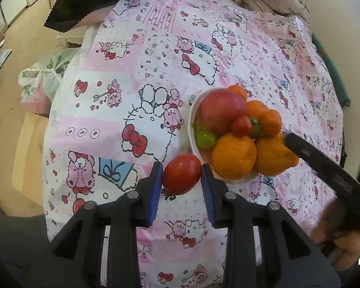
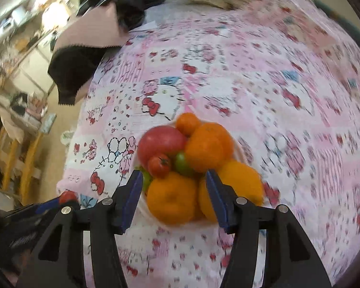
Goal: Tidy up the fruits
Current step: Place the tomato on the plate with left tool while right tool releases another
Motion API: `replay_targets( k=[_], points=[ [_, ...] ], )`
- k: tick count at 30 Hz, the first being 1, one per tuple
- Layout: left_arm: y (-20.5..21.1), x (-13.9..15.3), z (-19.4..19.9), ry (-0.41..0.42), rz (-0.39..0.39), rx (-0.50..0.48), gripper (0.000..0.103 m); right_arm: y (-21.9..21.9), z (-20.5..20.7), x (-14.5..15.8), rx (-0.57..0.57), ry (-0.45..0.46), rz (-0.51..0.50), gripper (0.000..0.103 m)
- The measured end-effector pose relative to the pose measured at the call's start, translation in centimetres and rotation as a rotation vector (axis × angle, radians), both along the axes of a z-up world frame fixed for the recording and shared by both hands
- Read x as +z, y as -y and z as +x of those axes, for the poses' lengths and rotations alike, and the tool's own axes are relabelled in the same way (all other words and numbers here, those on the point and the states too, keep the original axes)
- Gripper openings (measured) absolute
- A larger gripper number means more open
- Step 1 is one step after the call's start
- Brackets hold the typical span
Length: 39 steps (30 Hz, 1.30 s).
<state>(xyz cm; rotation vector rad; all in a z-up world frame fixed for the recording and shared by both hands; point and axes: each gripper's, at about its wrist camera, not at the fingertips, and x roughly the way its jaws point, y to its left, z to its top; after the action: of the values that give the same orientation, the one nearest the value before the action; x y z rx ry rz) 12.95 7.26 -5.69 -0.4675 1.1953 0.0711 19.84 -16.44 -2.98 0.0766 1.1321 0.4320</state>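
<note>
- Squeezing a red tomato [image 1: 181, 174], the left tongs [image 1: 181, 180] press their two blue pads [image 1: 156, 192] on its sides.
- The tomato sits up off the pink cat cloth [image 1: 132, 72], just left of a white bowl [image 1: 192, 129].
- The bowl is just ahead and to the right of the left tongs, piled with oranges [image 1: 234, 156], a big red tomato [image 1: 222, 110], a small red one [image 1: 241, 125] and green ones [image 1: 205, 139].
- The right tongs [image 2: 174, 192] are open above the bowl's near side, with nothing pinched.
- One orange [image 2: 171, 198] shows in the gap between the pads; a yellow-orange fruit [image 2: 242, 180] lies just right of them.
- Far left of the right tongs, the left tongs and their tomato peek in.
</note>
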Motion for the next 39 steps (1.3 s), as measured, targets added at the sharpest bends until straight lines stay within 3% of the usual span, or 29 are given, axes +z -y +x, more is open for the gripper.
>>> replay_targets(
  k=[4,8,10,14,19,24,28,36,38,39],
  points=[
    [0.5,-0.5,0.2,-0.003,0.023,-0.007,0.028,3.5,-2.2,0.2,-0.054,-0.025,0.069,0.070],
    [1.2,-0.6,0.8,-0.006,0.033,-0.032,0.028,5.5,-3.2,-0.8,-0.097,-0.046,0.133,0.071],
    [2.0,-0.6,1.8,-0.028,0.001,-0.078,0.028,6.3,-3.0,-1.2,-0.125,-0.068,0.175,0.071],
    [4.0,0.7,6.1,-0.018,-0.004,-0.155,0.028,7.5,-2.1,-0.9,-0.167,-0.072,0.233,0.071],
    [7.2,1.2,13.6,-0.028,-0.002,-0.249,0.028,7.8,-1.7,-0.7,-0.179,-0.048,0.218,0.071],
    [9.0,-0.6,18.6,-0.067,0.017,-0.262,0.028,8.3,-1.3,-0.9,-0.189,-0.065,0.246,0.071],
    [9.5,-2.8,19.8,-0.108,0.009,-0.248,0.028,8.7,-1.2,-0.9,-0.200,-0.079,0.281,0.071],
    [10.9,-4.2,19.8,-0.152,0.057,-0.257,0.029,9.0,-1.1,-0.9,-0.209,-0.104,0.331,0.071],
    [11.1,-4.1,19.8,-0.153,0.059,-0.271,0.035,9.0,-1.2,-0.8,-0.210,-0.097,0.325,0.071],
    [11.2,-3.9,19.8,-0.150,0.057,-0.274,0.045,8.9,-1.2,-0.7,-0.208,-0.094,0.324,0.071]
  ],
)
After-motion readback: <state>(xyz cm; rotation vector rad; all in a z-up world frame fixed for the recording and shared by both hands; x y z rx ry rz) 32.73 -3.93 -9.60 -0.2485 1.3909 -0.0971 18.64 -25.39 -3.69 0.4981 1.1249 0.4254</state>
